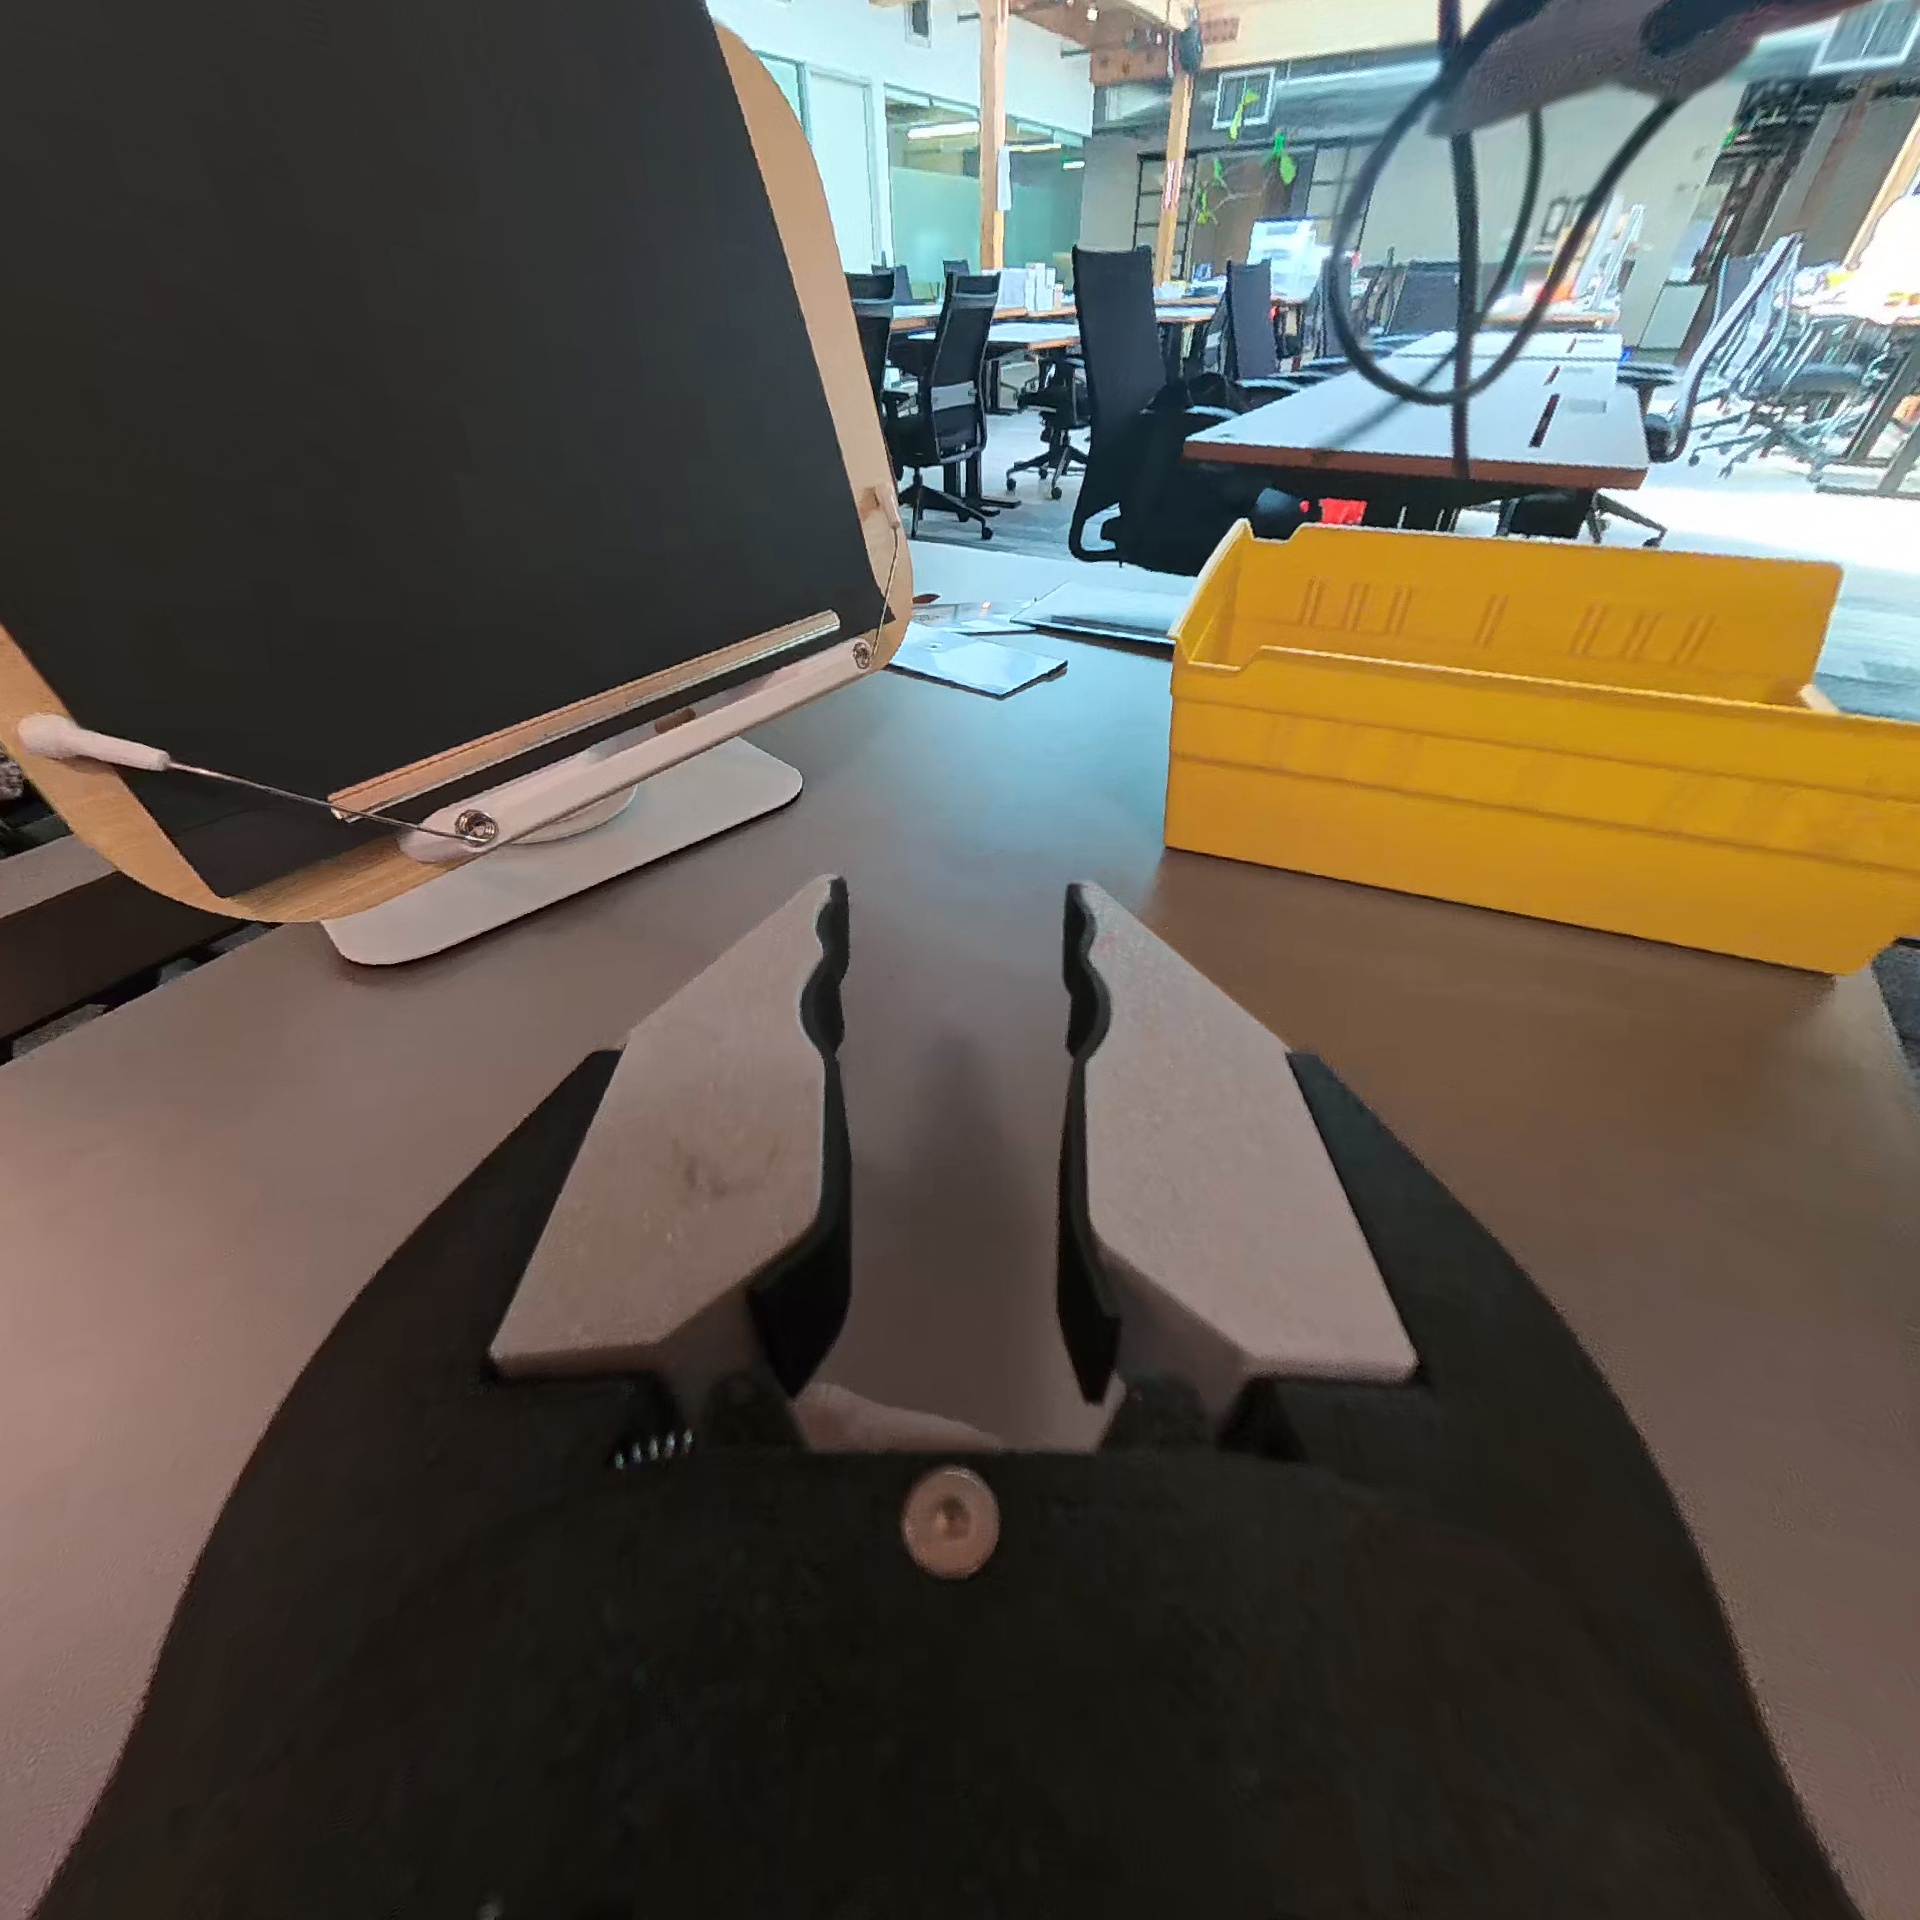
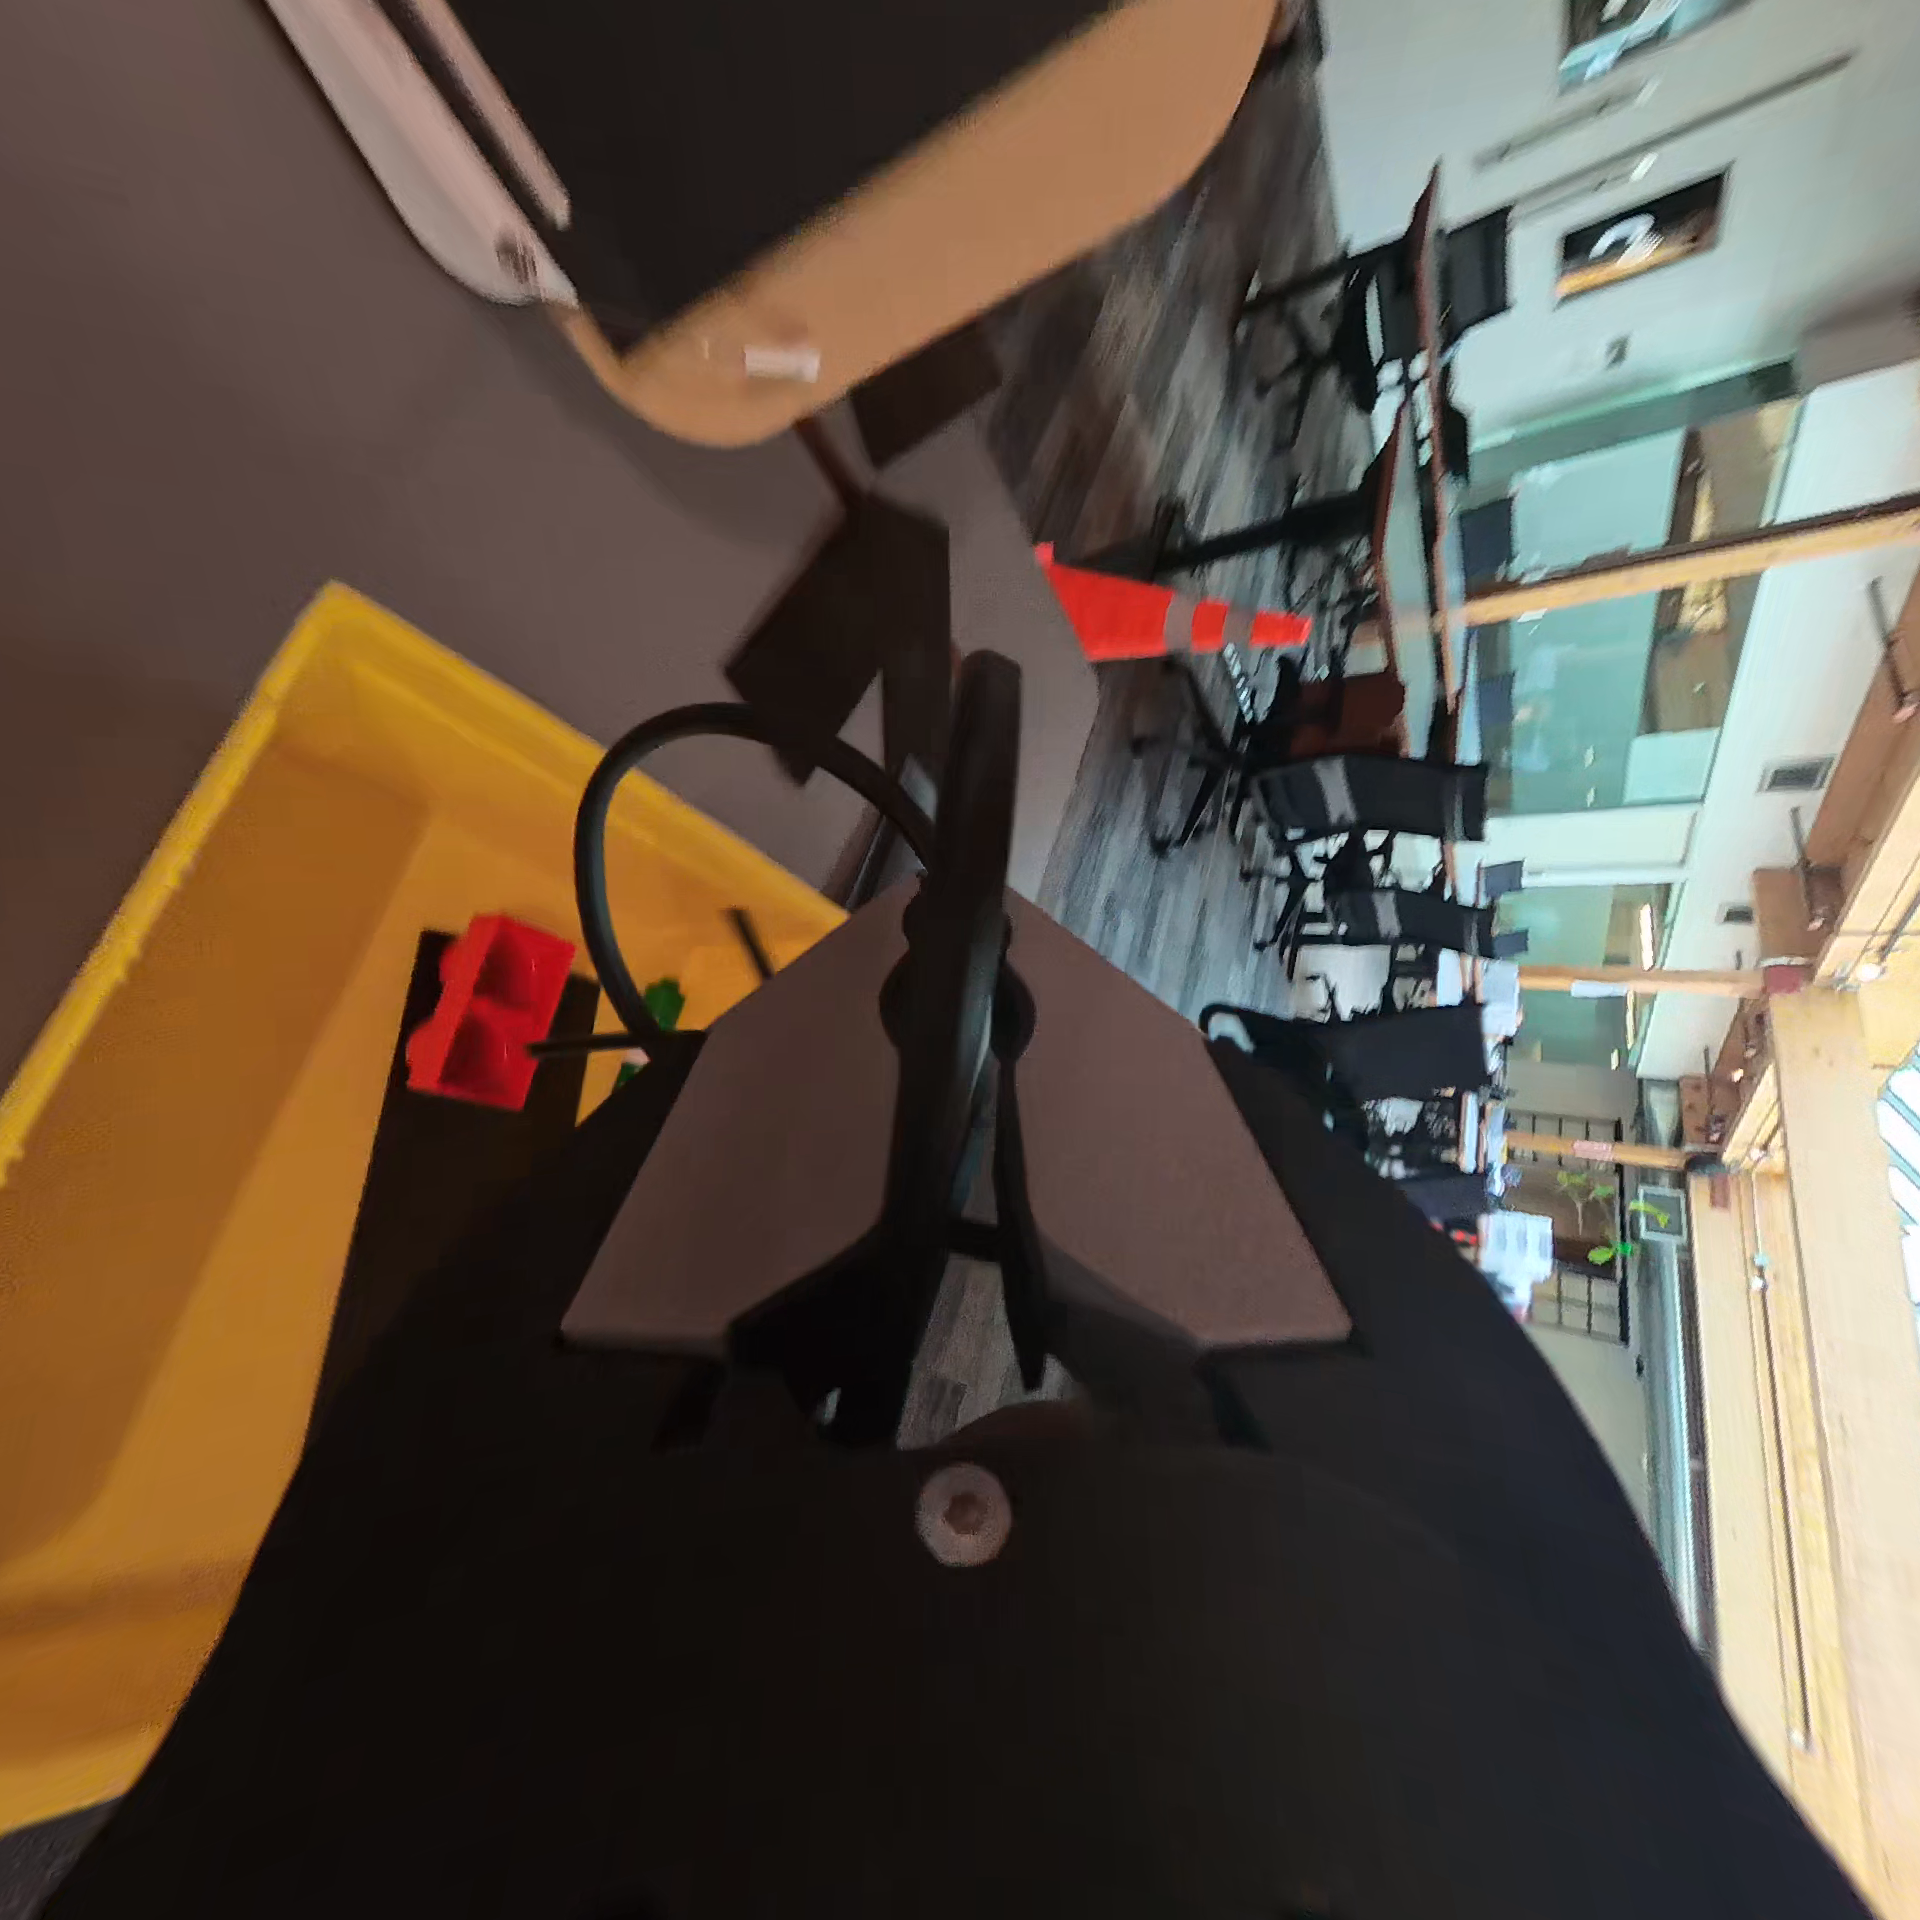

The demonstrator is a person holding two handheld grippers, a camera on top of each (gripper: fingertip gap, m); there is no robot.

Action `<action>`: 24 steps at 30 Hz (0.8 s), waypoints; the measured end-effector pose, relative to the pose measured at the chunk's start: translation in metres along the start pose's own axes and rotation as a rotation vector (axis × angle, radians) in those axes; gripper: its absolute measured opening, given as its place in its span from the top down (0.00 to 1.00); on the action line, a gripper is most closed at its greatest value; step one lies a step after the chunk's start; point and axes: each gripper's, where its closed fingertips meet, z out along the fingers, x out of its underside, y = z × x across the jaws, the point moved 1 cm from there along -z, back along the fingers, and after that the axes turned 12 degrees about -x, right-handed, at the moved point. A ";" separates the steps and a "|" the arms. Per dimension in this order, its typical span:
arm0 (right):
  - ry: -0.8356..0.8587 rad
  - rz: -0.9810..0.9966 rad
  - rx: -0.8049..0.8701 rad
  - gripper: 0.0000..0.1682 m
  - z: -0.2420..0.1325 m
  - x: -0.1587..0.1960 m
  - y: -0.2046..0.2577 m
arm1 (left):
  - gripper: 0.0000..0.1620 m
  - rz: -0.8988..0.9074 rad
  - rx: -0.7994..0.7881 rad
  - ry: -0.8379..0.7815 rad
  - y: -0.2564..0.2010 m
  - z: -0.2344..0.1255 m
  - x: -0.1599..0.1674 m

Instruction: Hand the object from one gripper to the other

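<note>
Right gripper [image 2: 961,914] is clamping a coiled black cable [image 2: 727,727], 2 fingers pinched together on the bundle at frame centre, a loop arcing out to the left above the yellow bin [image 2: 260,831]. A red connector block [image 2: 494,1003] and something green are sitting inside the bin at centre left. The right wrist view is rolled sideways and blurred, so I'm reading this as mid-lift, cable clear of the bin.

Left gripper [image 1: 951,935] is sitting low over the brown table [image 1: 260,1195], fingers apart, nothing between them. In the left wrist view the same cable [image 1: 1455,260] is hanging in the upper right, well above the bin [image 1: 1507,810]. A tablet stand [image 1: 416,416] is filling the upper left.

Step in hand, as I judge it: the pickup is done and the transfer isn't started. Next move calls for raising the left gripper toward the upper right, lining its open fingers on a free loop clear of the right's pinch, closing, and only then letting the right go.
</note>
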 end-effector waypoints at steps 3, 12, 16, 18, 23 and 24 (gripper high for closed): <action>0.113 0.114 -0.169 0.95 0.033 0.046 0.024 | 0.76 0.004 -0.005 0.025 0.001 0.003 0.007; 0.472 0.353 -0.580 0.79 0.042 0.128 0.081 | 0.75 0.034 -0.003 0.082 -0.003 0.009 0.020; 0.305 0.352 -0.478 0.78 0.008 0.085 0.040 | 0.75 0.031 -0.018 0.088 0.001 0.010 0.021; 0.146 0.358 -0.448 0.77 -0.012 0.046 0.027 | 0.75 0.029 -0.033 0.095 0.003 0.011 0.023; -0.378 0.379 -0.503 0.75 -0.062 -0.077 0.040 | 0.75 0.028 -0.084 0.126 0.011 0.016 0.032; -0.481 0.387 -0.550 0.75 -0.070 -0.101 0.053 | 0.74 0.029 -0.096 0.129 0.012 0.016 0.033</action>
